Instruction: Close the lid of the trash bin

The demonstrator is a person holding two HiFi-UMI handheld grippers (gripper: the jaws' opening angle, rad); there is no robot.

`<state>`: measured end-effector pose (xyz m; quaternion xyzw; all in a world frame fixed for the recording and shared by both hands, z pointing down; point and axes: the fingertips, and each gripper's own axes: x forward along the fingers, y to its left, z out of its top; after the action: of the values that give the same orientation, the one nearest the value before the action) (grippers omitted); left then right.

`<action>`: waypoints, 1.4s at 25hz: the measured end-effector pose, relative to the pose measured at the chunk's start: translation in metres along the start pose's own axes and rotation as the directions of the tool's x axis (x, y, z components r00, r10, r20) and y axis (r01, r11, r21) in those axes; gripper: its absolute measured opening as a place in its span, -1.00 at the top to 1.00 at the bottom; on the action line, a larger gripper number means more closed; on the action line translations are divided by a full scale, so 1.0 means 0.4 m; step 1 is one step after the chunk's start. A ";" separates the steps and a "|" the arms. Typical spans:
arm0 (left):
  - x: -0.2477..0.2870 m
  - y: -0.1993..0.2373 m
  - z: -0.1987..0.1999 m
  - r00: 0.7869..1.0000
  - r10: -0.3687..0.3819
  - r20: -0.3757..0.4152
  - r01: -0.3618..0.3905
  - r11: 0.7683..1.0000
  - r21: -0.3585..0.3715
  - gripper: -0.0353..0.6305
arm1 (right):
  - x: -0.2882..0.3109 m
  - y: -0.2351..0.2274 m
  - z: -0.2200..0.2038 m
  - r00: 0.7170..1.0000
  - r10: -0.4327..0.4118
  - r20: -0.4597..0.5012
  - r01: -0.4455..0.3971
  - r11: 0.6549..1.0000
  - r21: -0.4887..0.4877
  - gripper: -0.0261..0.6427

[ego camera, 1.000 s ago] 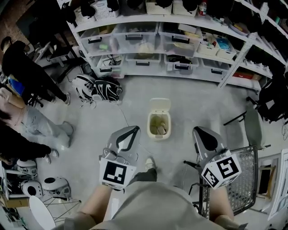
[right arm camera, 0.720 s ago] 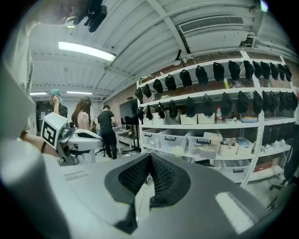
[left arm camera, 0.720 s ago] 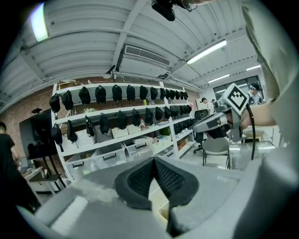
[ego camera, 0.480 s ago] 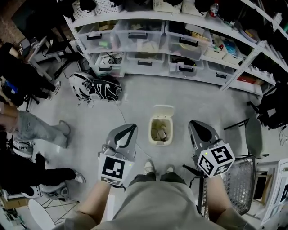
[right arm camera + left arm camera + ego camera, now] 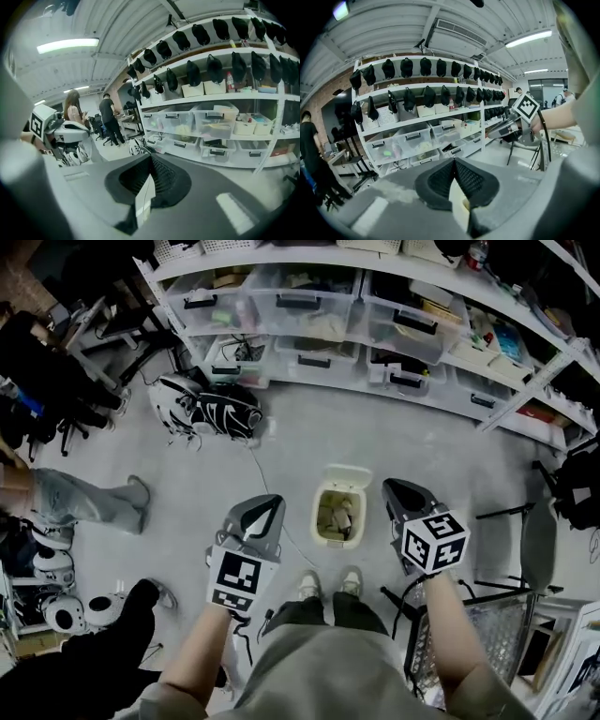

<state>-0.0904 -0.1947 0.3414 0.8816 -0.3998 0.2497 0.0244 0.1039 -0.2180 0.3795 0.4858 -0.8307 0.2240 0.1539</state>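
Across the grey concrete floor [image 5: 422,456] the person has stepped nearer, so the cream plastic trash bin [image 5: 317,521] now stands just before their pale shoes [image 5: 309,585], between the left gripper [image 5: 274,506] and right gripper [image 5: 390,489], both closed and empty, its lid [image 5: 344,477] still open, likely within reach.

One trash bin [image 5: 334,542] is standing on the floor [image 5: 422,446], carrying one lid [image 5: 343,476]. Two tongs are hovering beside the trash bin: the left tongs [image 5: 277,502] and the right tongs [image 5: 387,487]. Two shoes are standing near the trash bin, a left shoe [image 5: 307,584] and a right shoe [image 5: 352,579].
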 end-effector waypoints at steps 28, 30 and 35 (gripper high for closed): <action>0.494 -0.010 -0.465 0.979 -0.085 -0.187 0.043 0.975 -0.220 0.89 | 0.627 -0.405 -0.552 0.931 -0.047 -0.362 0.087 0.992 0.095 0.91; 0.505 -0.021 -0.494 0.974 -0.096 -0.203 0.048 0.972 -0.230 0.89 | 0.635 -0.411 -0.570 0.927 -0.046 -0.372 0.089 0.991 0.102 0.91; 0.501 -0.043 -0.554 0.964 -0.106 -0.243 0.039 0.963 -0.266 0.89 | 0.611 -0.387 -0.599 0.919 0.018 -0.394 0.062 0.980 0.188 0.91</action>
<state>-0.0601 -0.2681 0.6301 0.8456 -0.3896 0.3056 0.1995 0.1311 -0.3395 0.7336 0.4529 -0.7510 0.3964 0.2716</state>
